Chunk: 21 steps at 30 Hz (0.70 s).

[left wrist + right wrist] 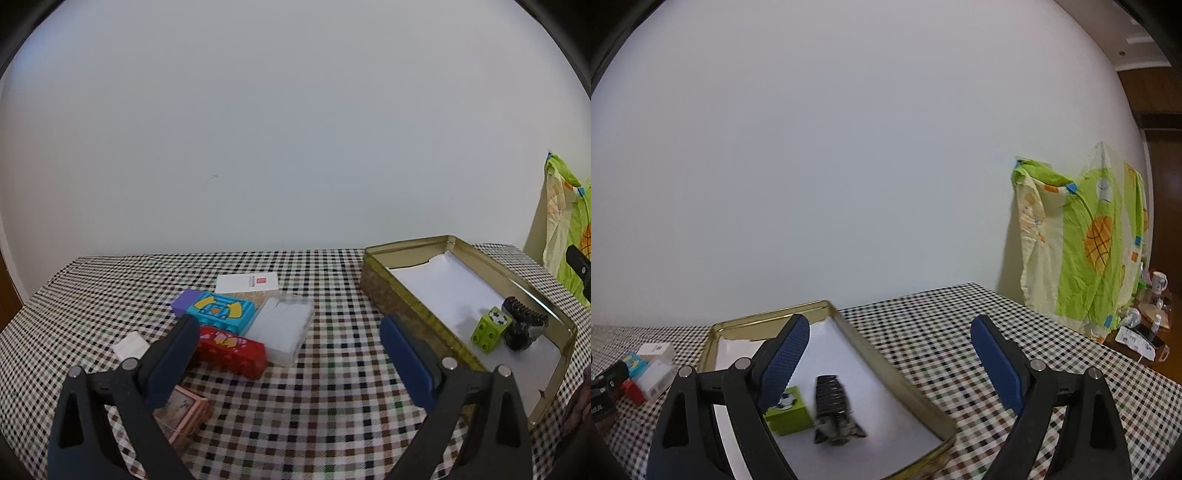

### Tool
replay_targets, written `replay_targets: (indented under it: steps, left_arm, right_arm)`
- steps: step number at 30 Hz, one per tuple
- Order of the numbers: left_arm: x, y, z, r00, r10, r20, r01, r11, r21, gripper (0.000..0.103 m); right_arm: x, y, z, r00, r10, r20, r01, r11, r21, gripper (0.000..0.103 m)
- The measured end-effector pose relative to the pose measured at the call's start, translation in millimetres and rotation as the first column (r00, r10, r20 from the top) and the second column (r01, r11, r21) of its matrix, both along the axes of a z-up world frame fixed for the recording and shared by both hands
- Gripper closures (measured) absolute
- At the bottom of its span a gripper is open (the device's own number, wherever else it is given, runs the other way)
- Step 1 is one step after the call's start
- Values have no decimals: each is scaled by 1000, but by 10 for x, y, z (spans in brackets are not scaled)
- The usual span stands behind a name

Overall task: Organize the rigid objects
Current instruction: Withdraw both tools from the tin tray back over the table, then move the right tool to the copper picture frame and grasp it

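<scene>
A worktop (332, 387) covered in a small checked cloth stands against a plain pale wall.

At the far left, a loose cluster of items waits to be sorted. Nearest is a pinkish card pack (186, 413), partly hidden behind the left claw (288, 325). Beyond it lie a small white block (129, 345), a red toy brick (231, 350), a blue toy brick (221, 312) with a purple end, a clear plastic case (282, 328) and, farthest back, a white box (247, 283). They touch or overlap one another, well apart from the tin.

The left claw is spread wide with nothing between its blue pads. It hangs above the cloth, its left pad over the edge of the cluster.

To the right sits an open gold tin (413, 306) lined with white paper. Two things lie in its near end, side by side: a green cube (489, 328) printed with a football, and a dark toothed hair clip (524, 326).

The right claw (886, 354) is also spread and empty, hovering over the near right part of the tin, above the cube and clip.

At the far right, a green and cream printed cloth (1078, 240) hangs by the wall.

The job looks early on: two pieces are put away, about six are left on the worktop, and most of the tin is bare.
</scene>
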<state>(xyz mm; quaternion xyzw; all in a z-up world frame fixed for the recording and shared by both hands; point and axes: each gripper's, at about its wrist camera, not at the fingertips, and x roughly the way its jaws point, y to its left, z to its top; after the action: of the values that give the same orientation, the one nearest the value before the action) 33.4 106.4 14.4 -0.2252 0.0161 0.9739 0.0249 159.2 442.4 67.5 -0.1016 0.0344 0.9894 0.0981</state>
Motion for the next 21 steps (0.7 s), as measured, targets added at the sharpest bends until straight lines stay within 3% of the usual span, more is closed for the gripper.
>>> replay_targets:
  steps: [8, 21]
  left_arm:
    - [6, -162, -12, 1000, 10, 0, -10, 1000, -3, 4]
    - [-64, -707, -34, 997, 79, 15, -79, 997, 6, 4]
  right_arm:
    - [164, -395, -9, 998, 57, -31, -58, 998, -34, 12]
    - [111, -1222, -83, 975, 221, 19, -220, 974, -51, 12]
